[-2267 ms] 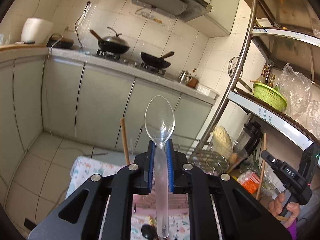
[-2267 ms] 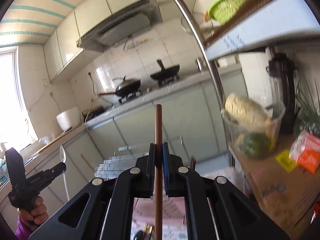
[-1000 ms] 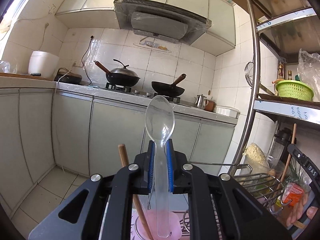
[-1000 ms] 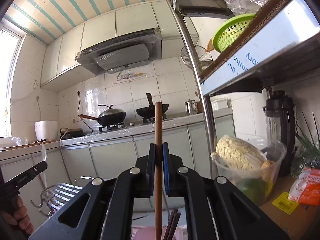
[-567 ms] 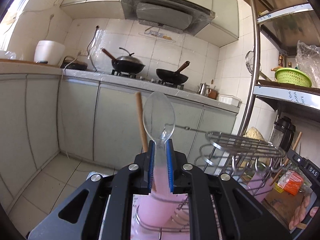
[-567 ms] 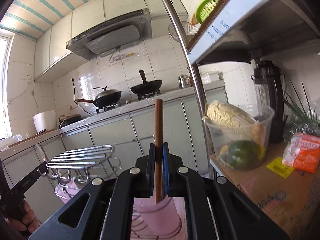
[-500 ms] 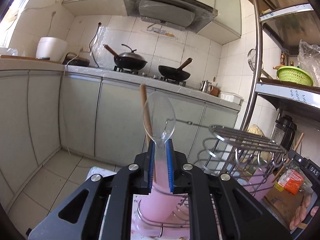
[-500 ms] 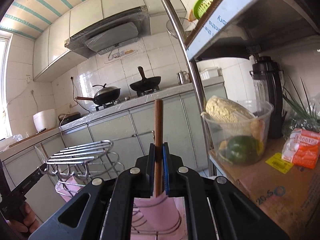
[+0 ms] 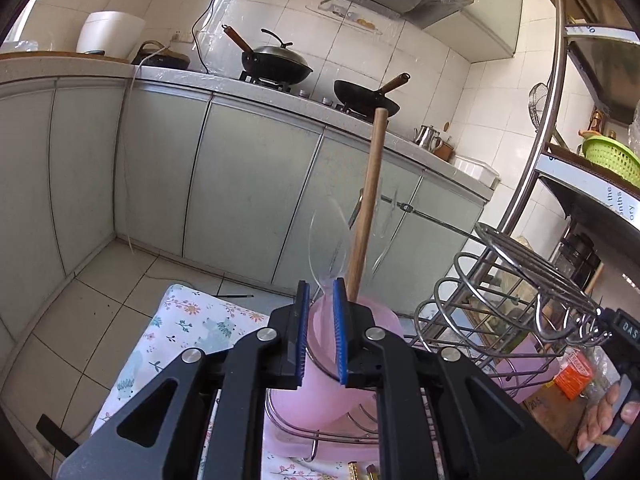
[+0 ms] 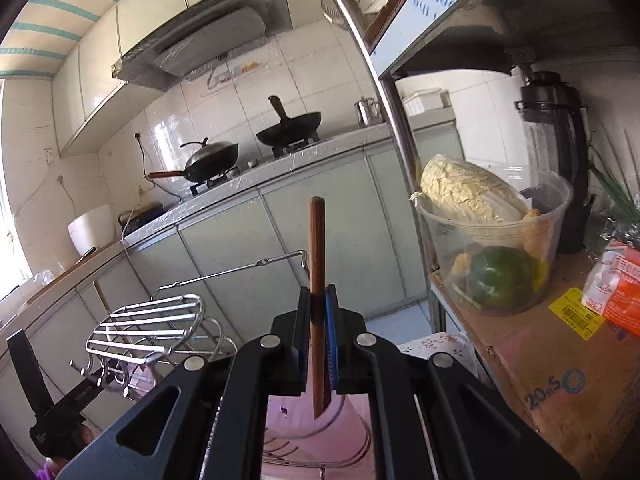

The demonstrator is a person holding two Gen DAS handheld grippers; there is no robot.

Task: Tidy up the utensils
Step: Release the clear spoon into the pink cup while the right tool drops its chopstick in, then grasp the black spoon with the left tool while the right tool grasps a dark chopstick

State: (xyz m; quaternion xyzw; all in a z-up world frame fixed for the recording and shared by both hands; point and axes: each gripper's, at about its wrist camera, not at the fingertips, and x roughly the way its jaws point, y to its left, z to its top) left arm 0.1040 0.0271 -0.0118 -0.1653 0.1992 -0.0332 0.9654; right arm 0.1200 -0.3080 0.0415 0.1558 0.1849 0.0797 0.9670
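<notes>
The left tongs (image 9: pixel 320 292) stand narrow, their blue pads clamped on the neck of a clear plastic spoon (image 9: pixel 330 236), whose bowl rises just above the tips and blurs against the grey cabinet doors (image 9: pixel 248 184) beyond. Directly below and behind those tips sits a pink cup (image 9: pixel 352 364) inside a wire rack (image 9: pixel 500 276) on a surface covered with a floral cloth (image 9: pixel 188 328). A wooden stick (image 9: pixel 366 208) stands in that cup, leaning slightly right; the spoon's handle seems to reach down towards the same cup, though the tongs hide its lower end.

The right tongs (image 10: pixel 319 300) are likewise narrow, pinching a brown wooden chopstick (image 10: pixel 316 248) held upright, its lower tip over the mouth of a pink cup (image 10: pixel 320 428). To the far left of that view, a hand (image 10: pixel 60 444) grips the other tool's handle beside the rack (image 10: pixel 152 332). On the right, a shelf carries a clear tub (image 10: pixel 500 248) of vegetables on a cardboard box (image 10: pixel 560 372).
</notes>
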